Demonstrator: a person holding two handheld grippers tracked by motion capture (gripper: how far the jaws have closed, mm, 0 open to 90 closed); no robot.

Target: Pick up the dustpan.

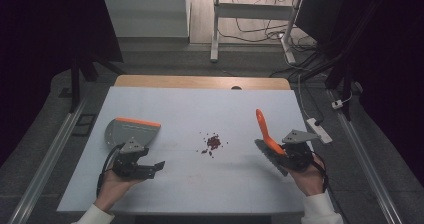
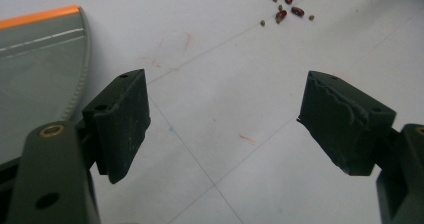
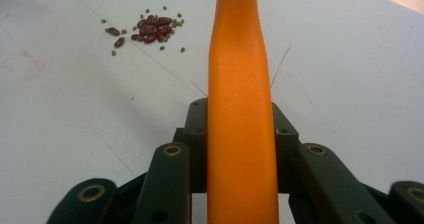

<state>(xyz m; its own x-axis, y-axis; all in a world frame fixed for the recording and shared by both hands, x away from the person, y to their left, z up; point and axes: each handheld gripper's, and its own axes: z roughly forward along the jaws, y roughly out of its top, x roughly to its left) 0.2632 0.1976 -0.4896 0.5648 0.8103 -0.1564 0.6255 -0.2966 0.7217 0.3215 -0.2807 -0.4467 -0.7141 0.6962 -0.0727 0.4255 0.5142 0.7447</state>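
Right tool (image 1: 289, 156) clenched on brush (image 1: 265, 134) near surface's (image 1: 200, 109) right edge, left tool (image 1: 147, 168) released beside dustpan (image 1: 131, 131), flanking beans (image 1: 213, 143) for sweeping.

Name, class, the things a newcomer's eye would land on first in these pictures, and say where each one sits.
First comes the bright orange plastic brush handle, clamped in the right claw at the table's right side, with dark bristles beneath it. Next is the small heap of dark red beans and tiny green ones at the middle of the white table. The grey dustpan with an orange edge lies at the left, just beyond the open left claw.
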